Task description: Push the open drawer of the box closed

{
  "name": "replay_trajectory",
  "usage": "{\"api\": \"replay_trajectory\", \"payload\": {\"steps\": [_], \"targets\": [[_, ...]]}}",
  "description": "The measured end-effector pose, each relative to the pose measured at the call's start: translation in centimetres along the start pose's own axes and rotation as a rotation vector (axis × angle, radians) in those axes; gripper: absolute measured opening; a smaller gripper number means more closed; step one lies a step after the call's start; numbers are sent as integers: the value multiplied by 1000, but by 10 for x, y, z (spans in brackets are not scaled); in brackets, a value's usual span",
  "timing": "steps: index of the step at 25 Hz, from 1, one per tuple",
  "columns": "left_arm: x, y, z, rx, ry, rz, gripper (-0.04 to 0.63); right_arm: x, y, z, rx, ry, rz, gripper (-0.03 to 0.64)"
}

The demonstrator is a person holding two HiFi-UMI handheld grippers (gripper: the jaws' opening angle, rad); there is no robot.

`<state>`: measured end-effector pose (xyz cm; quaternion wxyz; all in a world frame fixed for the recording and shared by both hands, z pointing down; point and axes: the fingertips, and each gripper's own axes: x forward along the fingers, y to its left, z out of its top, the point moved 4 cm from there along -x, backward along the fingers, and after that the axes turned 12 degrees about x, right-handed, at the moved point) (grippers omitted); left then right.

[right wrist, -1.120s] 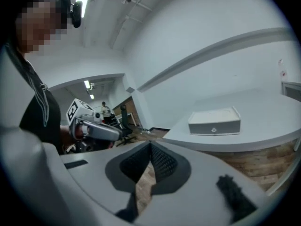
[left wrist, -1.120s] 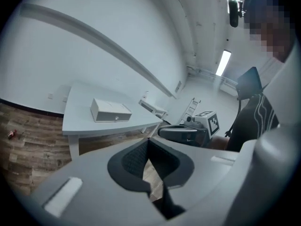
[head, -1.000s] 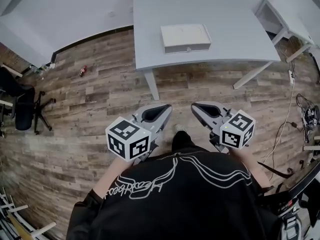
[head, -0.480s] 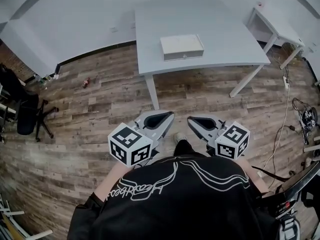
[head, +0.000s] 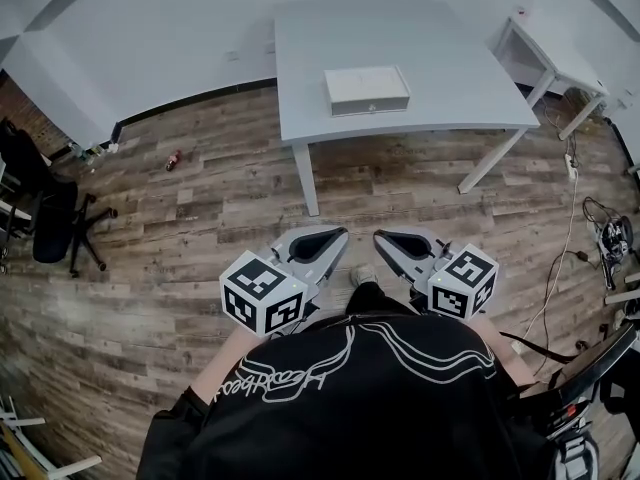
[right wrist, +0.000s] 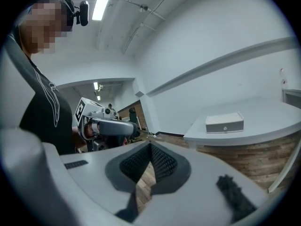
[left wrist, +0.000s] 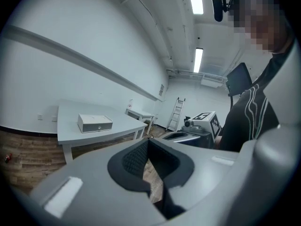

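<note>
A flat white box (head: 367, 90) lies on the grey table (head: 450, 73), its drawer front with a small round knob facing me. From this distance I cannot tell how far the drawer stands out. Both grippers are held close to the person's body, over the wooden floor and well short of the table. My left gripper (head: 328, 238) is shut and holds nothing, and so is my right gripper (head: 388, 238). The left gripper view shows the box (left wrist: 95, 123) far off beyond the left gripper (left wrist: 147, 142). In the right gripper view the box (right wrist: 225, 122) is beyond the right gripper (right wrist: 150, 147).
A small white side table (head: 545, 43) stands at the back right. At the left is a black office chair (head: 45, 213). Cables (head: 605, 233) lie on the floor at right, a small red object (head: 173, 160) near the wall. A ladder (left wrist: 176, 112) leans far behind.
The head view has shifted slightly, so the table and box sit a little lower in it. Both grippers stay shut near the body and have drawn slightly closer together.
</note>
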<state>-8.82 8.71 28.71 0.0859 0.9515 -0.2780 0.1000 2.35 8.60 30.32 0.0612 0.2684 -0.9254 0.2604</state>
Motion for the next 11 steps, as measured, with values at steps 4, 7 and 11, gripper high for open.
{"api": "replay_trajectory", "payload": {"steps": [4,7,11], "targets": [[-4,-4,-1,-2,-3,-3,3,-1,7,-1,-12,-2,-9,8],[-5,-7,-4,-15,-9,-10,3,-3,10,-5,-12,3,-12,8],[-6,-10,-9,-44,-19,-22,3,-3,14,-11,-5,7,-12,8]]}}
